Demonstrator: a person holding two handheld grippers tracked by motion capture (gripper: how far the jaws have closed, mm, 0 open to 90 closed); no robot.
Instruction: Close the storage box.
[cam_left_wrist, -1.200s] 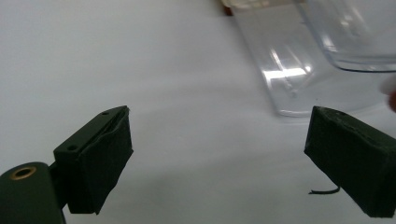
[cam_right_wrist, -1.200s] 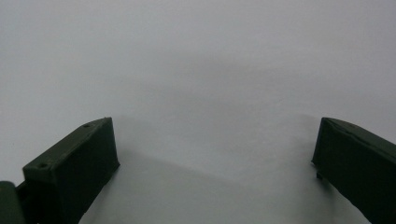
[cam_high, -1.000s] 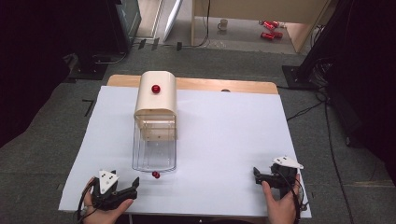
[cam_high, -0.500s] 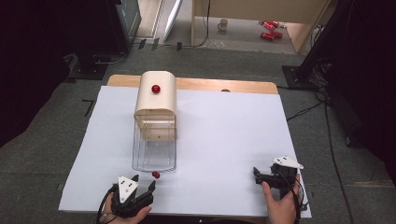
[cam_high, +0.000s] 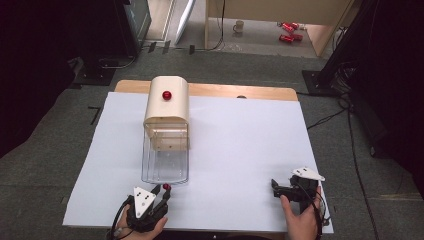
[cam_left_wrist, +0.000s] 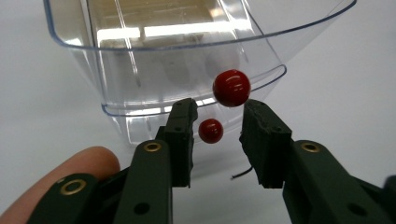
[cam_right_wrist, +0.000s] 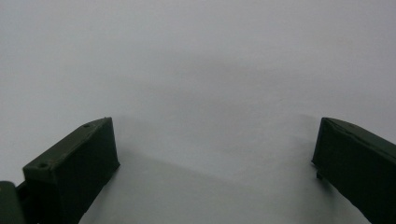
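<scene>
L tool (cam_high: 159, 194) now sits near the front edge of the white sheet (cam_high: 240, 150), just below the clear lid (cam_high: 165, 162) of the box (cam_high: 167, 102). 1 s ago it was farther left, by the sheet's front-left corner; 0.5 s ago about halfway over. So it has moved rightward toward the red knob (cam_high: 166, 187) on the lid's front rim.

L tool jaws have just been closing: wide 1 s ago, now narrow. In L gripper view the knob (cam_left_wrist: 231, 87) sits just past the jaw tips, slightly right of the gap's centre, close to the right jaw tip. Pads don't press on it yet as far as I can see; gap on both sides. A smaller red spot (cam_left_wrist: 210, 130) lower in the gap looks like the knob's reflection in the clear plastic (cam_left_wrist: 187, 70). A fingertip (cam_left_wrist: 60, 172) shows at lower left.

R tool (cam_high: 276, 189) rests at the front-right of the sheet, same spot as in both earlier frames. Jaws wide, nothing between them; R gripper view has just bare white sheet (cam_right_wrist: 201, 84) ahead.

Box unchanged: wooden body upright at the back-left of the sheet, second red knob (cam_high: 166, 95) on top, clear lid swung down toward the person. Table (cam_high: 260, 92) edge shows behind the sheet.
</scene>
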